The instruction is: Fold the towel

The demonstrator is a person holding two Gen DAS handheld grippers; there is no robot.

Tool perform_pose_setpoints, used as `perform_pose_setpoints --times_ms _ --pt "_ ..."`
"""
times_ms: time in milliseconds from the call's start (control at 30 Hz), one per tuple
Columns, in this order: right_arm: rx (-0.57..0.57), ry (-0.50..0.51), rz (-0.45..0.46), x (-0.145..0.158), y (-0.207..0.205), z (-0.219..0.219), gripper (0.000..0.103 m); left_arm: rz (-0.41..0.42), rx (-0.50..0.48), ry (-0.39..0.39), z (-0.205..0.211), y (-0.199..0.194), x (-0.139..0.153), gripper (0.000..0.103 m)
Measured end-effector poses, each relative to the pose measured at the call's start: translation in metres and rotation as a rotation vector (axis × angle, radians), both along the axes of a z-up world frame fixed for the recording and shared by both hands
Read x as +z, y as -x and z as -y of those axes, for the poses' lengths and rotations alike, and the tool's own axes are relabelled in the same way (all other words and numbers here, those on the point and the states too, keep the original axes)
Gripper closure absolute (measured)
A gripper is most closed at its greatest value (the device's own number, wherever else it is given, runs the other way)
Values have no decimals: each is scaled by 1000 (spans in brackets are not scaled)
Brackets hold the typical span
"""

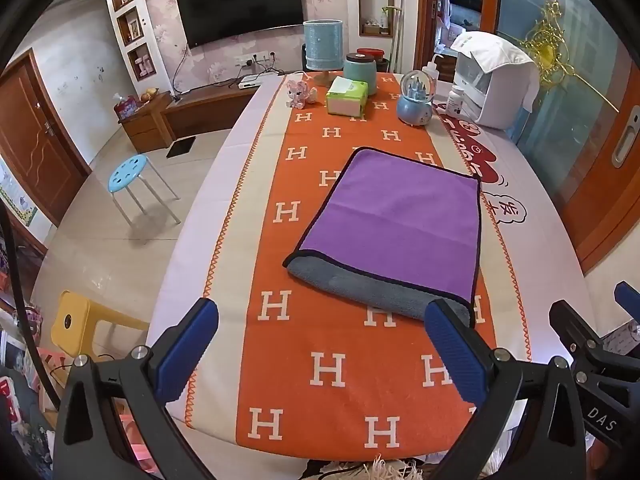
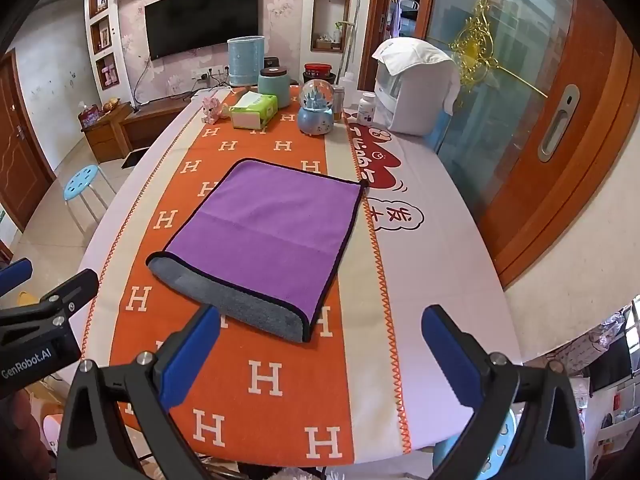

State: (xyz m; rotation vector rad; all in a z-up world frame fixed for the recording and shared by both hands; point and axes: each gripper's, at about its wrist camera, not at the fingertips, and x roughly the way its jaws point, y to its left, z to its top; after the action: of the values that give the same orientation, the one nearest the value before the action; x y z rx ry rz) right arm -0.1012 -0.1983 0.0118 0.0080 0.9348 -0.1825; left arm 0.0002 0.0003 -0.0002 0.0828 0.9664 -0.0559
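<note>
A purple towel (image 1: 396, 220) with a dark hem lies folded on the orange H-patterned runner (image 1: 304, 360); its grey underside (image 1: 360, 284) shows along the near edge. It also shows in the right wrist view (image 2: 272, 232). My left gripper (image 1: 320, 344) is open and empty, held above the table just short of the towel's near edge. My right gripper (image 2: 320, 352) is open and empty, near the towel's near right corner. The right gripper's body shows at the right edge of the left wrist view (image 1: 592, 344); the left gripper's body shows at the left edge of the right wrist view (image 2: 40, 312).
At the table's far end stand a blue lamp (image 1: 322, 46), a teal jar (image 1: 360, 70), a green tissue box (image 1: 346, 98), a snow globe (image 1: 416, 100), a pink toy (image 1: 298, 94) and a white appliance (image 1: 496, 84). A blue stool (image 1: 130, 174) stands on the floor at left.
</note>
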Motion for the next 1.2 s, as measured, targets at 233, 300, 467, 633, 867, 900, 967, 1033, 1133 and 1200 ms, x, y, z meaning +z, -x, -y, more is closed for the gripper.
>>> perform_pose_setpoints --times_ms 233,300,467,633,867,900,967,1033,1133,1200 --pt "-5 7 2 0 0 0 2 3 -1 -2 -1 -2 1 0" --pt "-8 7 0 0 0 0 2 5 -2 -3 -2 -2 1 0" --pt "-6 4 -1 -5 1 5 2 6 -1 -4 0 0 0 0" --pt "3 5 5 -5 3 0 2 8 0 -4 0 0 0 0" --pt "0 -6 3 -6 4 0 7 7 -1 -4 0 0 0 0" --pt "-2 -5 3 -6 4 0 7 7 0 -3 0 0 0 0" --pt "-2 -5 4 -6 3 1 7 7 -1 -3 0 0 0 0" --pt "0 -7 3 -6 4 1 7 7 -1 -3 0 0 0 0" --pt "-3 -8 4 -6 4 1 7 7 -1 -3 0 0 0 0" --pt "-2 -8 3 -6 3 1 7 7 -1 -3 0 0 0 0"
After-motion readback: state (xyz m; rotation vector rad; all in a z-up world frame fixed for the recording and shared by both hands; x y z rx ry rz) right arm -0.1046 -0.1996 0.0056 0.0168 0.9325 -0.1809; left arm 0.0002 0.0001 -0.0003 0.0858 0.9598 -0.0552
